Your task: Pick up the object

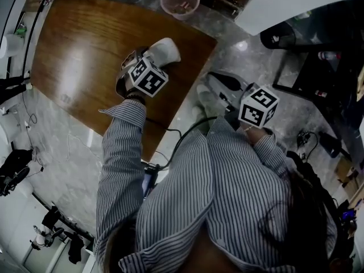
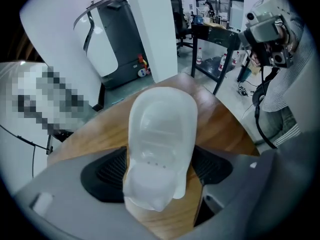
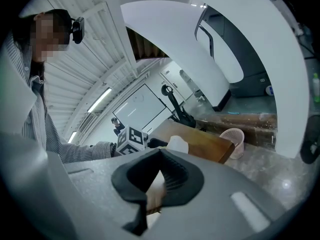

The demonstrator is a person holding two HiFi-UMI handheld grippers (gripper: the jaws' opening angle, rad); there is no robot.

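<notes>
A white translucent plastic object (image 1: 165, 50) lies on the wooden table (image 1: 85, 44) near its right edge. My left gripper (image 1: 142, 58) points steeply down over it. In the left gripper view the object (image 2: 162, 129) lies lengthwise between the wide-set jaws of the left gripper (image 2: 160, 159), its sides hiding the inner edges of both black pads (image 2: 107, 171); I see no squeeze on it, and it rests on the table (image 2: 220, 124). My right gripper (image 1: 227, 84) hangs off the table's right side over the floor. Its jaws (image 3: 160, 154) meet at the tips, holding nothing.
A pink mesh basket (image 1: 180, 1) stands on the floor beyond the table's far corner. Black desks and a chair (image 1: 318, 56) fill the right side. A cable trails down the table's near edge. The right gripper view shows the object (image 3: 177, 144) and the left marker cube (image 3: 131, 140).
</notes>
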